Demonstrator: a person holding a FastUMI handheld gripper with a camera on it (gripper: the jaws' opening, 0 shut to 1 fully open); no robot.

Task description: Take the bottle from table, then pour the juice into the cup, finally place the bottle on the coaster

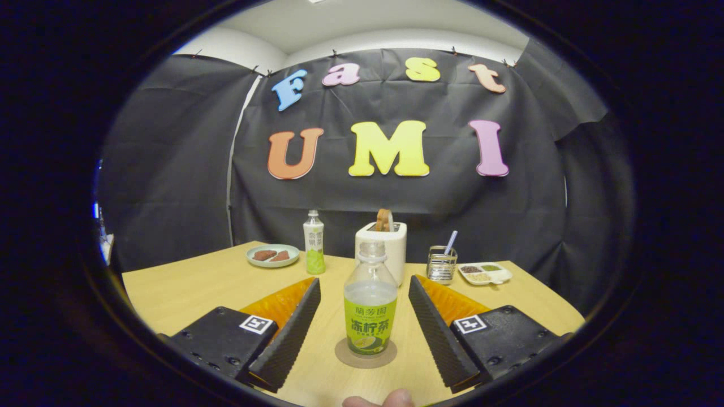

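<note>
Fingertip of a hand (378, 399) pokes in at the very bottom of the frame, just below centre. Above it the gripper (365, 322) stands wide open, its two ribbed black fingers (291, 333) splayed to either side in the lower middle of the frame, orange backing behind each pad and a square marker on each black base. Neither finger touches anything.

Between the fingers, upright and apart from both, stands the bottle (370, 305): clear, uncapped, with a green label and pale juice up to its shoulder. It rests on a round brownish coaster (365, 354), at lower centre of the frame, on the light wooden table (192, 288).

Beyond the bottle, at mid-frame, sits a white toaster (389, 249) with a slice of bread (384, 220) sticking out of its top. Left of it stands a second bottle (314, 243), capped, white and green, and further left a pale plate (272, 255) holding two brown pieces. Right of the toaster is a wire holder (442, 264) with a straw (451, 242) leaning in it, then a white divided dish (485, 273) with small heaps of food.
</note>
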